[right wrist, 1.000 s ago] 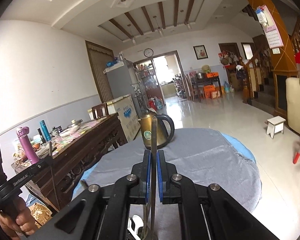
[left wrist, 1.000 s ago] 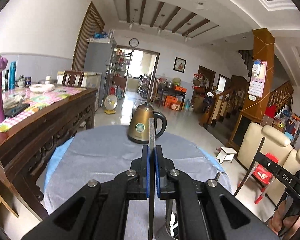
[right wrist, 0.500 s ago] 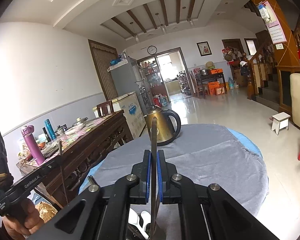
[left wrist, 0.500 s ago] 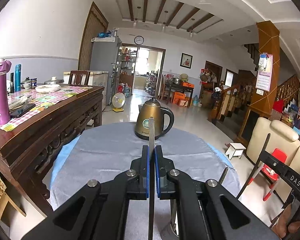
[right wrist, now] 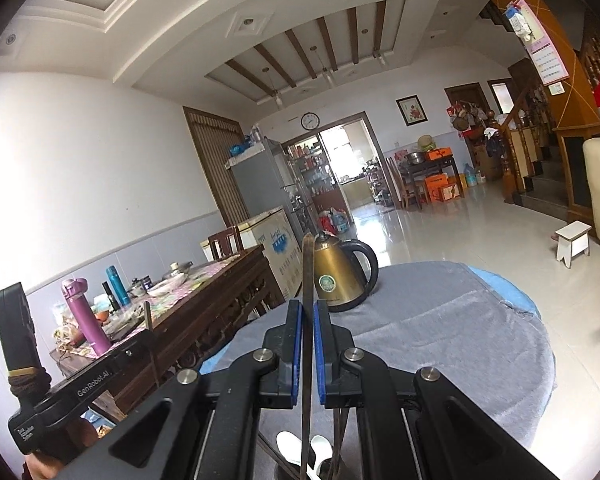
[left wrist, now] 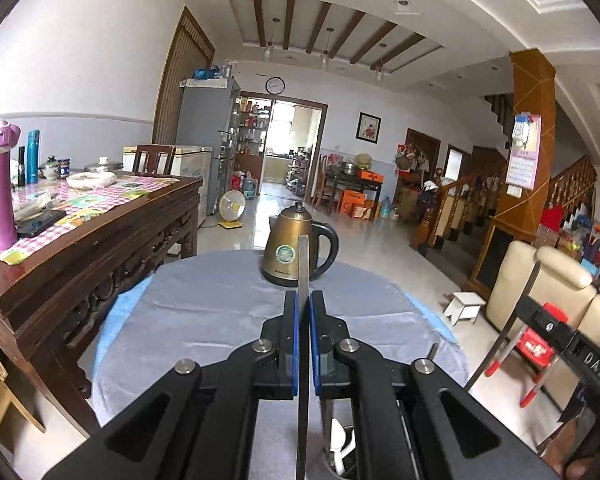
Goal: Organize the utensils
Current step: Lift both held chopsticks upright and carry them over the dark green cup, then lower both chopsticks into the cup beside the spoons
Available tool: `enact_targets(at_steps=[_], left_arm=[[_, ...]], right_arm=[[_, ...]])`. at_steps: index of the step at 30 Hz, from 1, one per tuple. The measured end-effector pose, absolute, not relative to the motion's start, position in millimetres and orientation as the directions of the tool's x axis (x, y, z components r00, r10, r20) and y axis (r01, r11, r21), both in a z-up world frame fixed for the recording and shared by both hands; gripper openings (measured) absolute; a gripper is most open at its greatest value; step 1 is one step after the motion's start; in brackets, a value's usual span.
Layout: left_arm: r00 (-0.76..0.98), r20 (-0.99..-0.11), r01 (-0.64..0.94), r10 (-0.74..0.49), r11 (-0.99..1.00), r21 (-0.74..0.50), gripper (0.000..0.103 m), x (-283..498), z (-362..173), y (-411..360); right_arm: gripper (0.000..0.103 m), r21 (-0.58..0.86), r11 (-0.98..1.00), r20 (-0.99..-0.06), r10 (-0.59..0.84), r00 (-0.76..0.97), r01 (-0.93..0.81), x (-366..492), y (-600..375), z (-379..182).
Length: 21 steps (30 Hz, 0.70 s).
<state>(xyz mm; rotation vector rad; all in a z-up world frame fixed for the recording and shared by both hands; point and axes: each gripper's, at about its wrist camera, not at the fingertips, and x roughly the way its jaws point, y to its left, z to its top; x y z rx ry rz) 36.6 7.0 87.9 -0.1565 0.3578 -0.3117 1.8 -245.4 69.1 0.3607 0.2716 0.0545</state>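
While both hover over the grey-clothed round surface (left wrist: 204,320), left gripper (left wrist: 304,316) pinches a flat metal utensil handle (left wrist: 303,264) upright; right gripper (right wrist: 308,320) pinches a dark slim utensil handle (right wrist: 308,268), before the bronze electric kettle (right wrist: 336,276).

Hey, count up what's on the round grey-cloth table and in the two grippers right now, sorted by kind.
Kettle: 1
Utensil handles clamped, one in the left gripper and one in the right gripper: 2
Utensil holder below them, contents partly hidden: 1
Total: 4
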Motion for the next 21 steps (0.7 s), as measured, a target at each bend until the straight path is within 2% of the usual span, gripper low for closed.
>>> enact_targets(at_steps=[11, 21], left_arm=[[0.889, -0.239, 0.301, -0.39, 0.892, -0.337, 0.005, 34.4, 90.6, 16.5], [0.916, -0.175, 0.268, -0.361, 0.875, -0.403, 0.005, 39.2, 79.3, 20.5]], right_arm=[[0.007, 0.379, 0.925, -0.238, 0.095, 0.967, 0.003, 4.9, -242.8, 59.4], [0.007, 0.305, 0.952, -0.222, 0.05, 0.974, 0.021, 2.5, -229.8, 48.3]])
